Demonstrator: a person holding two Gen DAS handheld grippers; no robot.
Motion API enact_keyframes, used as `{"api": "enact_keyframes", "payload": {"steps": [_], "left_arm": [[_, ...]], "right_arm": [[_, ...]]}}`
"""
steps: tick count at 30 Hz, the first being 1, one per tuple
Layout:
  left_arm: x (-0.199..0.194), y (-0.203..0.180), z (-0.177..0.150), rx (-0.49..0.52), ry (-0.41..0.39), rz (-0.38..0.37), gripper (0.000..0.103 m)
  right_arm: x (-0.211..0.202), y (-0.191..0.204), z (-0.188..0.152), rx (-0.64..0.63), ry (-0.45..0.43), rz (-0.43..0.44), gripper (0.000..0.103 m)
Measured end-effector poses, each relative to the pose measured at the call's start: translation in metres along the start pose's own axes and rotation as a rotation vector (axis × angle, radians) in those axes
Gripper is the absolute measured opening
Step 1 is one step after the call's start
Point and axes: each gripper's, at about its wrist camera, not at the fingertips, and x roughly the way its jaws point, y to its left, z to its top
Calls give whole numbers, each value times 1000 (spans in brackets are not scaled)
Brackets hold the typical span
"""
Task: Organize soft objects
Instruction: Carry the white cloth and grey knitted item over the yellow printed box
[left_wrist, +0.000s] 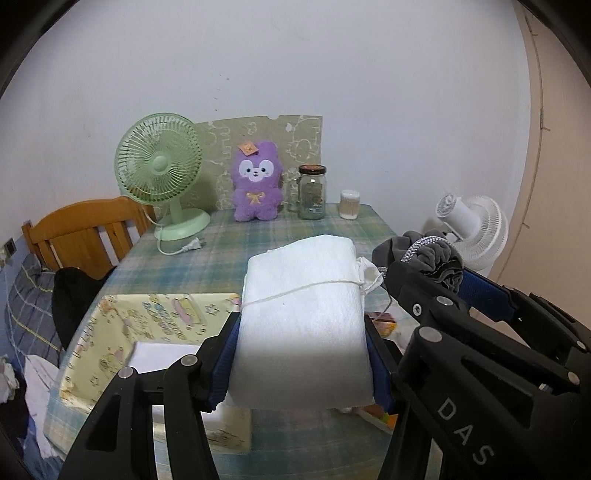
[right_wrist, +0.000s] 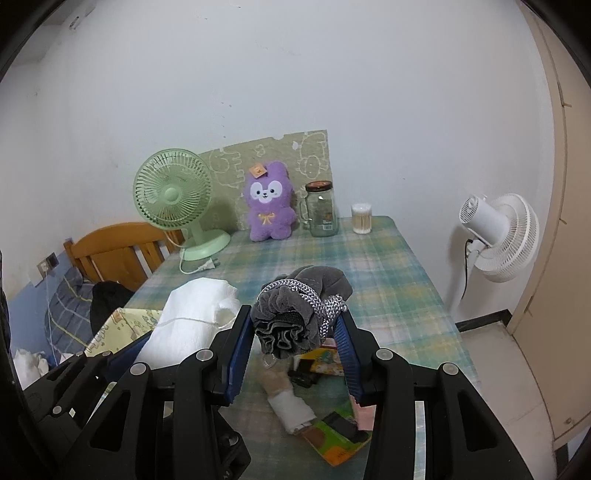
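The left hand-held gripper clamps the white folded towel by its flanks, above the worktop's near left corner; tied with string, it looks light and squashy, best gripped mid-bundle. To its right, the right hand-held gripper pinches the grey rolled cloth, cord-bound, soft. Both point slightly downward.
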Motion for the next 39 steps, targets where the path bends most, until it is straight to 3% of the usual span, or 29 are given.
{"api": "enact_keyframes", "payload": {"steps": [20, 39], "left_arm": [[-6, 62, 11, 18, -50, 40, 63], [20, 124, 0, 25, 0, 77, 63]], "right_arm": [[17, 65, 10, -1, -14, 46, 47], [60, 121, -6, -47, 58, 102, 47]]}}
